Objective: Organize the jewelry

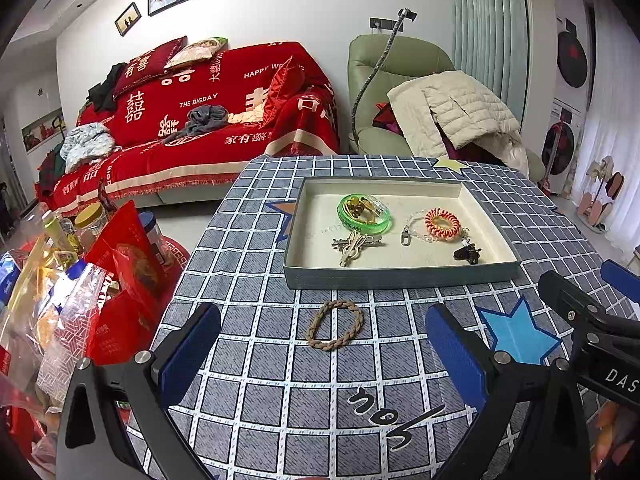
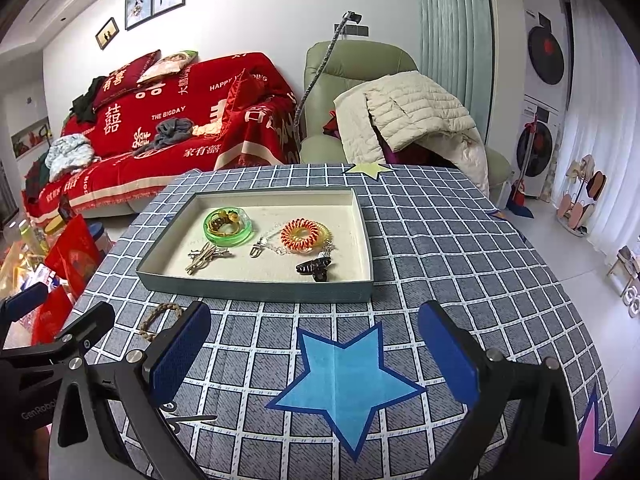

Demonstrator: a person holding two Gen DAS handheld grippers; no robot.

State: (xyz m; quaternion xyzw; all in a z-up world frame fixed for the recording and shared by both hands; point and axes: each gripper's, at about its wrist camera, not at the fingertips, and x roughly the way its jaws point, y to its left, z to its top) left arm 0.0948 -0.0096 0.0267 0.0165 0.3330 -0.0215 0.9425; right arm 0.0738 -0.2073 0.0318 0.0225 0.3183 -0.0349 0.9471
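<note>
A brown braided hair tie (image 1: 335,324) lies on the checked tablecloth just in front of a shallow grey box tray (image 1: 400,276). It also shows in the right wrist view (image 2: 158,316), partly hidden by my finger. The tray (image 2: 256,290) holds a green bangle (image 1: 364,210), silver hair clips (image 1: 354,245), an orange coil tie (image 1: 441,219), a clear bead chain (image 1: 412,228) and a black claw clip (image 1: 467,253). My left gripper (image 1: 322,346) is open and empty, its fingers either side of the braided tie. My right gripper (image 2: 316,356) is open and empty over a blue star.
A pile of red packets, bags and jars (image 1: 80,280) stands left of the table. Beyond the table's far edge are a red sofa (image 1: 200,128) and a green armchair with a white jacket (image 1: 452,116). The right gripper shows at the right edge of the left wrist view (image 1: 592,328).
</note>
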